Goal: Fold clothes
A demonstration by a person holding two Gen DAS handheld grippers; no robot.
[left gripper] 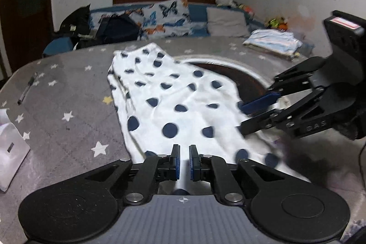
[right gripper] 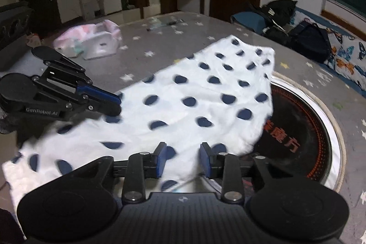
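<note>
I've got the polka-dot garment (left gripper: 173,102) spread lengthwise on the star-print table (left gripper: 68,106), its far end reaching toward the sofa and one side draped over the round inset cooktop (right gripper: 304,129). It lies long and narrow, which suits a lengthwise fold, though whether it has been doubled over I can't say from here. My left gripper (left gripper: 184,164) sits low at the near hem with its jaws drawn close, a narrow gap between the pads and white cloth running through it; I judge it pinching the hem, but the contact itself is hard to read. My right gripper (right gripper: 181,159) is over the near edge on the cooktop side, jaws parted wide, fabric lying between the pads without being squeezed. Both sit at the same end, so I reckon the point is to take two corners together. A folded stack (left gripper: 272,42) waits at the far corner.
</note>
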